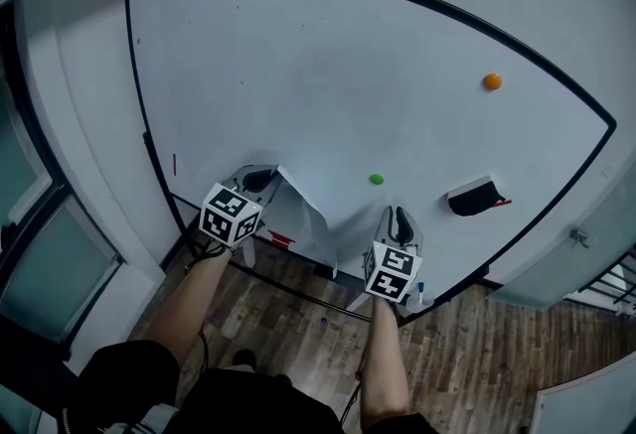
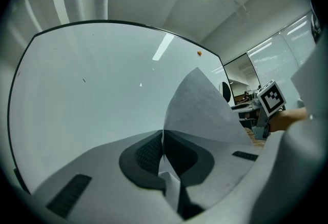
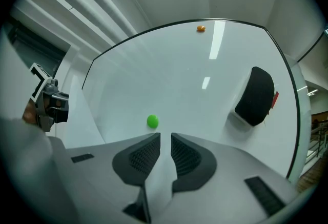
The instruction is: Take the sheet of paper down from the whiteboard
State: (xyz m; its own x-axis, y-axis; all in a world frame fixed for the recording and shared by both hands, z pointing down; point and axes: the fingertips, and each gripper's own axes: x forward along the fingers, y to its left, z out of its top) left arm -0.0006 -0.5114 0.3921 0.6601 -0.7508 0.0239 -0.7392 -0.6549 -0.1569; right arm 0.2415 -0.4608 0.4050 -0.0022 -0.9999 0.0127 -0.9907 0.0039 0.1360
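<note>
Wood flooring (image 1: pixel 477 362) shows below a big whiteboard (image 1: pixel 298 55) that is nearly bare: an orange magnet (image 1: pixel 492 81) sits toward its right edge, a black eraser (image 1: pixel 475 197) near its lower right corner, and a green magnet (image 1: pixel 377 179) close to the middle of its bottom edge. The sheet of paper (image 1: pixel 303 209) hangs at the bottom edge, left of the green magnet. Its left part curls off the board, while its right part lies flat by that magnet. Whether the magnet pins it cannot be made out, white on white. The left gripper (image 2: pixel 163 141) is clamped tight on the sheet's left margin, with the paper rising in a bowed fold from between its pads. The right gripper (image 3: pixel 165 141) has its jaws narrowly apart around the sheet's lower right edge, a gap showing between the pads, so the paper is not yet pinched there. Both forearms reach straight out, the grippers level and nose-on to the board, well apart. The sheet looks feather-light and limp. It will likely buckle, slip or tear if tugged from one side, so margins near opposite corners seem the best holds, with a gentle peel outward.
</note>
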